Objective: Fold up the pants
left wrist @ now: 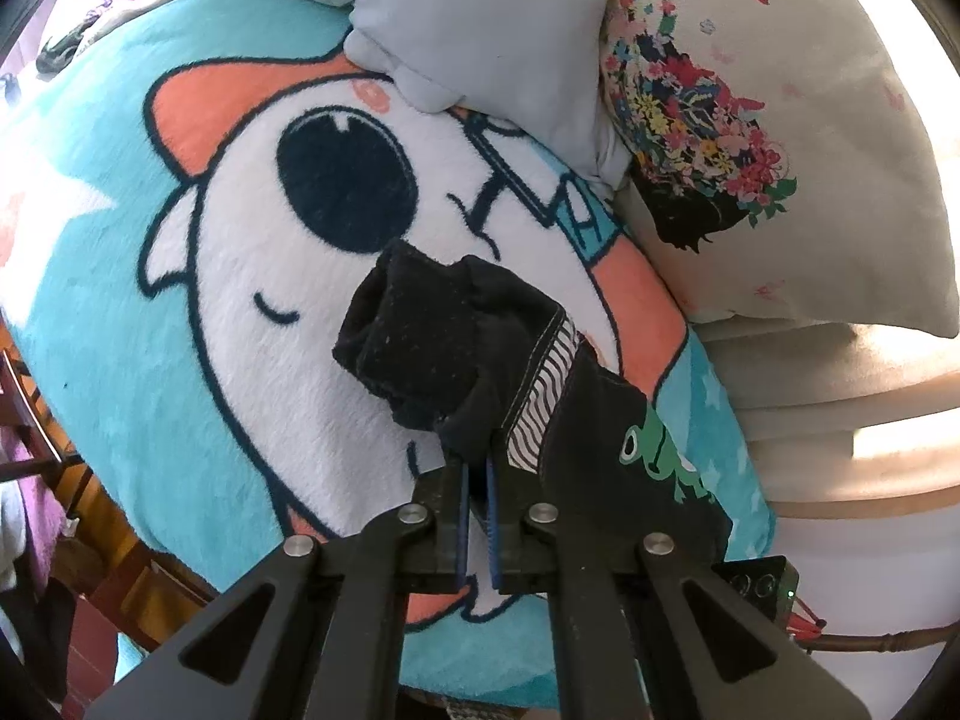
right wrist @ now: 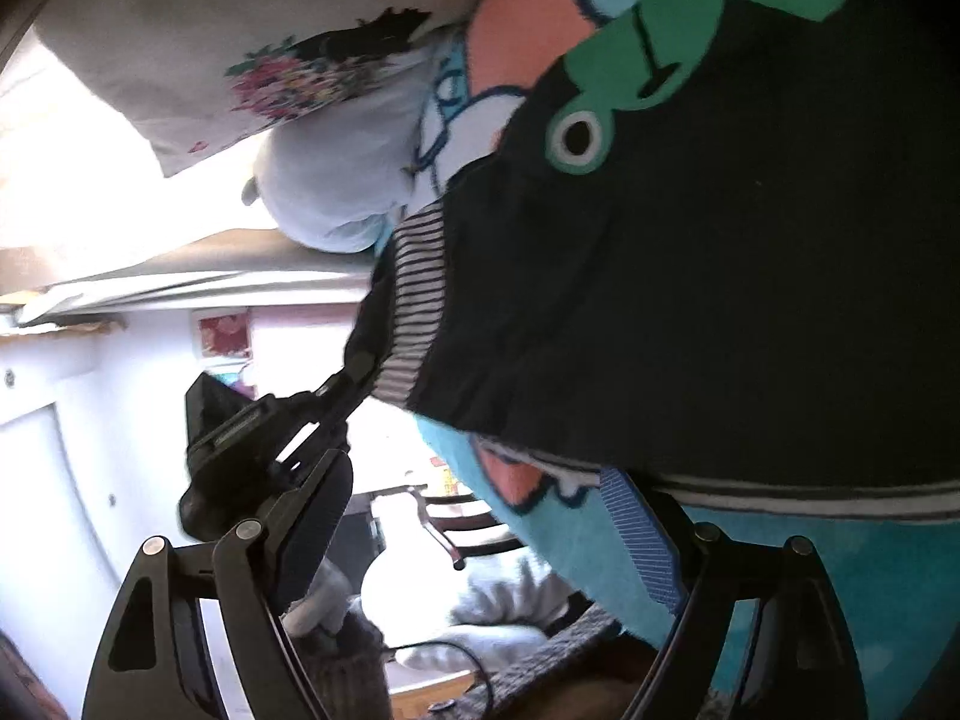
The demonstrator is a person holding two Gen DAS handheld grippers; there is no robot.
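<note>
Black pants (left wrist: pixel 480 348) with a striped waistband and a green frog print (left wrist: pixel 660 450) lie bunched on a teal cartoon blanket (left wrist: pixel 120 240). My left gripper (left wrist: pixel 477 468) is shut on a fold of the black cloth beside the striped band, lifting it a little. The right wrist view is rolled over; the pants (right wrist: pixel 690 270) fill its right side, and the left gripper (right wrist: pixel 360 366) pinches their striped edge. My right gripper (right wrist: pixel 474 516) stands open with wide jaws. Its blue pad (right wrist: pixel 636 534) lies by the pants' striped hem, with only blanket between the fingers.
A floral pillow (left wrist: pixel 750 120) and a pale blue cushion (left wrist: pixel 480 18) rest against the blanket's far side. White bedding (left wrist: pixel 840 420) lies to the right, wooden furniture (left wrist: pixel 90 540) to the left. A grey gloved hand (right wrist: pixel 324 600) and a dark chair (right wrist: pixel 456 516) show below the blanket's edge.
</note>
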